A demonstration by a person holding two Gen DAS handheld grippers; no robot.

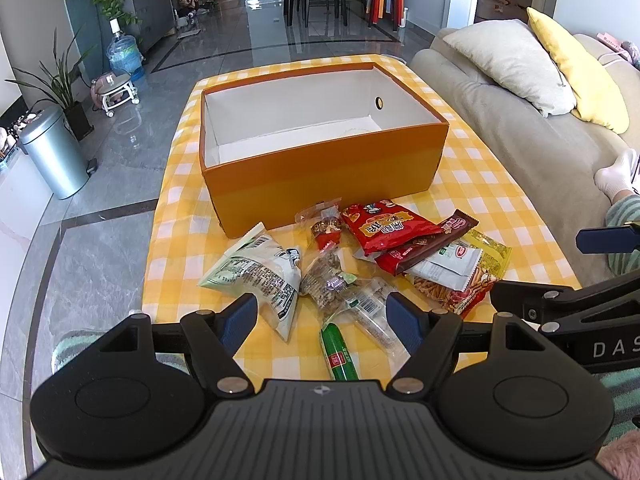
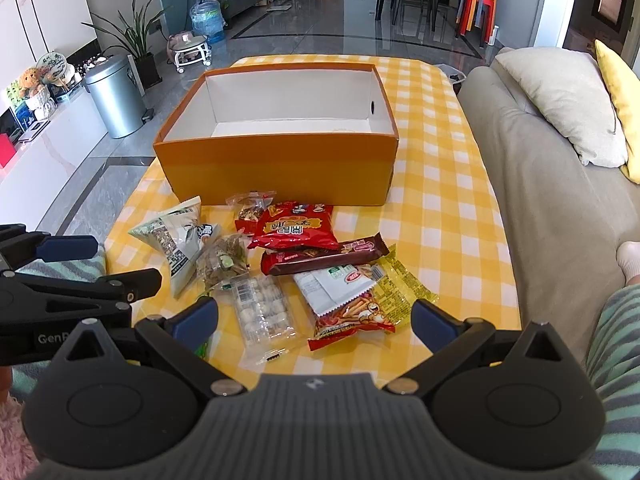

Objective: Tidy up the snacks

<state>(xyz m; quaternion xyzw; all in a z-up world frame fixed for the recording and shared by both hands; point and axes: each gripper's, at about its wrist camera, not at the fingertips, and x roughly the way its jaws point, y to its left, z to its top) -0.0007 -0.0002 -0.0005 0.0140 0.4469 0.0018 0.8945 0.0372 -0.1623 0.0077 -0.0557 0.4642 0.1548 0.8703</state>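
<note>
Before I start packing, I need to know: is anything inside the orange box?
The orange box looks empty: only its white walls and the far strip of white floor show. The near wall hides the front of the floor, so something flat there would go unseen.

— What's the tabletop (image 2: 448,184) carrying on my feed?

— A yellow-and-white checked cloth covers it. An open orange box (image 2: 280,168) stands on the far half, white inside.

— And nearer me?

— A loose pile of snack packets just in front of the box: a red chip bag (image 2: 296,226), a brown bar (image 2: 324,258), a clear pack of round sweets (image 2: 262,308), a green sausage (image 1: 338,354).
</note>
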